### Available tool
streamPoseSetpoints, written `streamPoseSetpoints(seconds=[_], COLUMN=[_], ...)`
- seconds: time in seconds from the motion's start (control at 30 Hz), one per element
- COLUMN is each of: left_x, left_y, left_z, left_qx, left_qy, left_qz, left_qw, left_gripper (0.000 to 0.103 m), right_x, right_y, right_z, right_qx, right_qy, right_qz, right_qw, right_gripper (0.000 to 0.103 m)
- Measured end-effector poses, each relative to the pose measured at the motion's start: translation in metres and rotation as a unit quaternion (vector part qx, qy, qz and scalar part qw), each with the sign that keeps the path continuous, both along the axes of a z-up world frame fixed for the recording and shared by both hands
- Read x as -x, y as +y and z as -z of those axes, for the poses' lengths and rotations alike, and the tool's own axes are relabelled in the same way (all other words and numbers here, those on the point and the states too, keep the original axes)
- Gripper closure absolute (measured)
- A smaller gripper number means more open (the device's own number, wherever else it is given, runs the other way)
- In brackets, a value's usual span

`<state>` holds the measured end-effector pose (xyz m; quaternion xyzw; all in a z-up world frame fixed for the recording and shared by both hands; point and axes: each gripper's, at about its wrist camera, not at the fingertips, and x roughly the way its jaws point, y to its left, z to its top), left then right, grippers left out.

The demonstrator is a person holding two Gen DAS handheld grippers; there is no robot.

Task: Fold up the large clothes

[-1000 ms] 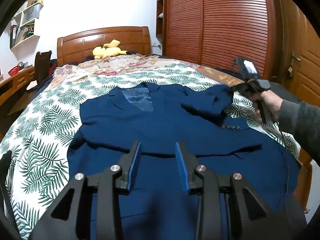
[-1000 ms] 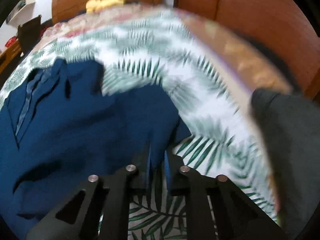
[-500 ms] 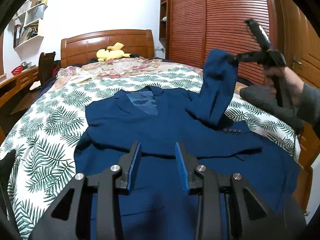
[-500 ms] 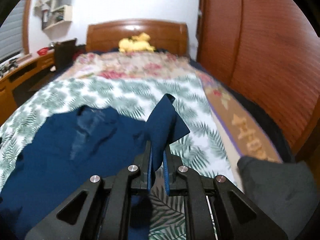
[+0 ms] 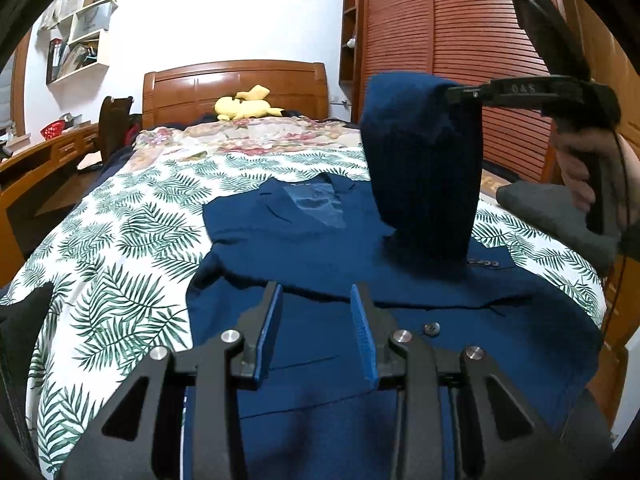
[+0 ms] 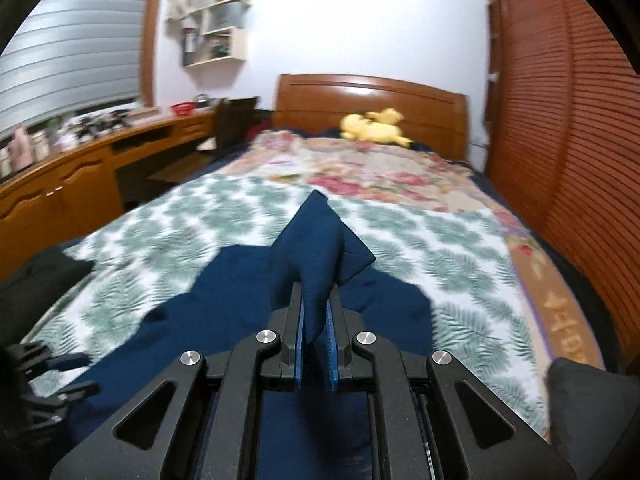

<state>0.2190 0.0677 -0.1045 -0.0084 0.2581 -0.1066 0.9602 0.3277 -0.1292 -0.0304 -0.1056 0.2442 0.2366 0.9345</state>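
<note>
The blue jacket [image 5: 360, 320] lies flat on the bed [image 5: 120, 240], its sleeve [image 5: 424, 184] pinched tight and lifted by the right gripper [image 6: 315, 312], while the left gripper [image 5: 316, 316] hangs over the jacket, half open and empty.

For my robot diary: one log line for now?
right hand-held gripper: shut on blazer sleeve, lifted | left hand-held gripper: open over blazer

A bedroom with a white wall [image 5: 224, 12], a wooden headboard [image 5: 236, 84] at 12 o'clock, slatted wooden wardrobe doors [image 5: 460, 60] at 2 o'clock, wall shelves [image 5: 80, 36] and a desk [image 6: 80, 184] at 10 o'clock.
</note>
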Motion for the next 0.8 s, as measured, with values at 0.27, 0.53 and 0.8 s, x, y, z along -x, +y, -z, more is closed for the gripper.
streamPoseSetpoints(seconds=[0.27,0.53,0.8], left_x=[0.001,-0.001,-0.003], left_y=[0.014,0.015,0.014], left_z=[0.001,0.003,0.004], left_qx=[0.007,0.005,0.001], left_qy=[0.001,0.003,0.001], left_qz=[-0.01,-0.012,-0.017], left_qw=[0.9999,0.9999,0.9999], left_gripper=[0.069,0.069,0.069], right_x=[0.03,0.044,0.059], right_y=[0.047,0.068,0.068], right_z=[0.039,0.118,0.139], right_qx=[0.01,0.057,0.04], right_qy=[0.066,0.158,0.185], right_qz=[-0.072,-0.095,-0.093], right_qw=[0.995,0.981,0.978], right_gripper=[0.097,0.096,0.094])
